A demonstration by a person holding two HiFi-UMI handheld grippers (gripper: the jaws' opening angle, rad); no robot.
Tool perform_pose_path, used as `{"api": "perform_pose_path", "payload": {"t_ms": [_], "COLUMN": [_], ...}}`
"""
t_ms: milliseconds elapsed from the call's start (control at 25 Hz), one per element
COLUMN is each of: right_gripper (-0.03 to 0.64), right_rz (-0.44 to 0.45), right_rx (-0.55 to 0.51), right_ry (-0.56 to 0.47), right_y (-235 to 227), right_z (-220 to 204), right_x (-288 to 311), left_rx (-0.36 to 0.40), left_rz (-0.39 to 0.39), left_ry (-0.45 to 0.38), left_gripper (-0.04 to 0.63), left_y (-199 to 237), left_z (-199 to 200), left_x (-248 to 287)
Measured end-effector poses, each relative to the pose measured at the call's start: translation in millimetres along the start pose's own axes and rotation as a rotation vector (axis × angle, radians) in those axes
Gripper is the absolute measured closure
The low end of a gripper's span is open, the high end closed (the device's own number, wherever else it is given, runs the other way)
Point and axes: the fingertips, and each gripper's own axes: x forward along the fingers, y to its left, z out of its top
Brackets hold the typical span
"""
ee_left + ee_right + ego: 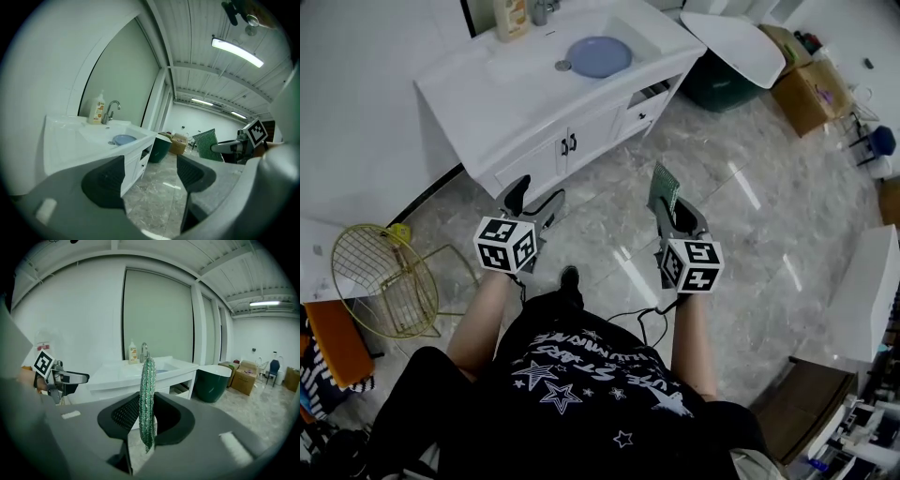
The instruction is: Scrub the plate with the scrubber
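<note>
In the head view, the person stands on a marble floor [750,225], well apart from a white desk [516,89]. The blue plate [598,56] lies in the desk's sink basin, near a soap bottle [511,17]. The left claw [536,195] and right claw [672,208] are held out in front, and the green scrubber [665,186] stands up from the right one.

In the left gripper view, the left claw gapes wide with only floor between its jaws.

In the right gripper view, the right claw is clamped on the scrubber, which is seen edge-on and upright.
</note>
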Motion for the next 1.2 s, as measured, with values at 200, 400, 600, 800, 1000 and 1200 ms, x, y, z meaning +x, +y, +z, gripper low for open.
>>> {"api": "perform_pose_path", "payload": {"t_ms": [200,400,600,800,1000,1200], "right_gripper": [0.505,0.505,0.503,0.504,0.504,0.503], "right_rz": [0.001,0.011,0.018,0.058,0.14,0.242], "right_rx": [-0.003,-0.021,-0.017,-0.013,-0.022,-0.04], "right_ry": [-0.017,-0.028,-0.04,-0.058,-0.077,-0.049], "right_y": [-6,-12,-31,-56,-89,-119], "right_z": [39,60,77,94,118,148], "right_x": [52,84,115,165,249,332], "left_rx": [-0.017,-0.031,-0.038,-0.05,-0.062,-0.123], "left_rz": [0.012,0.025,0.033,0.059,0.138,0.222], "left_ry": [-0.005,0.003,0.011,0.008,-0.01,0.0], "left_gripper": [0.253,0.253,0.253,0.253,0.253,0.253], "left_y": [39,65,73,84,118,146], "left_z": [31,43,55,67,85,109], "left_x": [33,57,81,116,173,242]}}
